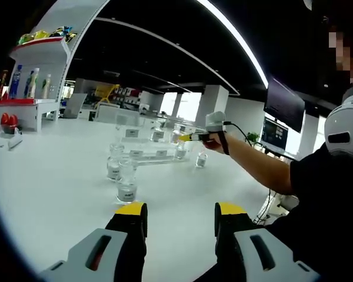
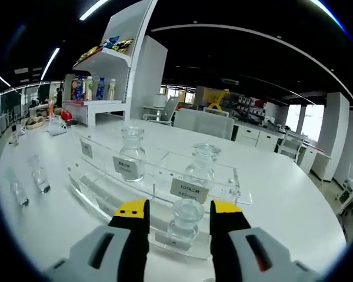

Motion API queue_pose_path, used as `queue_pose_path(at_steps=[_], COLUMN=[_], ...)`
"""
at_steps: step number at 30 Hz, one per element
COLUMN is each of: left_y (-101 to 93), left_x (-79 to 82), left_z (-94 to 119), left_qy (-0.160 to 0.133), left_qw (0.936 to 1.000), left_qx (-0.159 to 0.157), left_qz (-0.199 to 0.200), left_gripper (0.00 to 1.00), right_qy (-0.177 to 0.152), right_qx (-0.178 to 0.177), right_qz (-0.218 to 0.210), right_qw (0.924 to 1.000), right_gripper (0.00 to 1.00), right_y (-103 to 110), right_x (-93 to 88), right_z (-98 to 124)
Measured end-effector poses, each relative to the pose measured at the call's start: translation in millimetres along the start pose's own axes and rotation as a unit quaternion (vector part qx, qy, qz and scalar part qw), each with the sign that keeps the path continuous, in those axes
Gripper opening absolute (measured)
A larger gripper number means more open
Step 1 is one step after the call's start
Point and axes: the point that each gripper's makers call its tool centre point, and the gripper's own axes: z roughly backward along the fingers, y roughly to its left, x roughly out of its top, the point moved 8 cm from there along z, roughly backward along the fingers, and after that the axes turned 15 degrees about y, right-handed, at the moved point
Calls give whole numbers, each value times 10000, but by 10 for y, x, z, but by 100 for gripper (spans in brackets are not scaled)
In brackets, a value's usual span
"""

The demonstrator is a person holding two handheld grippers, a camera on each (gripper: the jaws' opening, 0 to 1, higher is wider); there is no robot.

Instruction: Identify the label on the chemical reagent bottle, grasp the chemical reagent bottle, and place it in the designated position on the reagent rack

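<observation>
In the right gripper view, the right gripper stood open around a glass bottle on the clear rack, lower centre. The left gripper was open, with nothing between its jaws, over the white table.

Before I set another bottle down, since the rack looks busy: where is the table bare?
Bare table spreads left of the loose bottles, toward the shelf unit, and right of the clear rack. It is crowded at the rack's front, where the right gripper brackets a bottle.
</observation>
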Motion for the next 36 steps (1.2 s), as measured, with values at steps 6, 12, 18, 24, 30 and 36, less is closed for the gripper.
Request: queue_pose_path(at_steps=[6, 12, 18, 24, 30, 36], left_y=[3, -16, -19, -24, -39, -43], left_x=[16, 39, 51, 66, 78, 71], left_z=[-8, -30, -38, -57, -72, -83], left_qy=[16, 15, 26, 37, 36, 46], left_qw=[10000, 10000, 10000, 10000, 10000, 10000], left_qx=[18, 7, 27, 18, 5, 1], left_qz=[-11, -28, -31, -43, -54, -42], left_gripper=[46, 46, 46, 46, 46, 47], right_qy=[-46, -92, -102, -127, -227, -284], right_qx=[136, 224, 351, 476, 557, 645], right_qz=[-18, 20, 101, 186, 271, 434], right_qw=[9999, 9997, 9993, 9986, 9978, 9966], right_gripper=[40, 39, 39, 37, 37, 36], right_y=[-6, -6, 28, 91, 146, 189], right_x=[-10, -1, -35, -52, -48, -120], right_z=[36, 104, 185, 280, 415, 554])
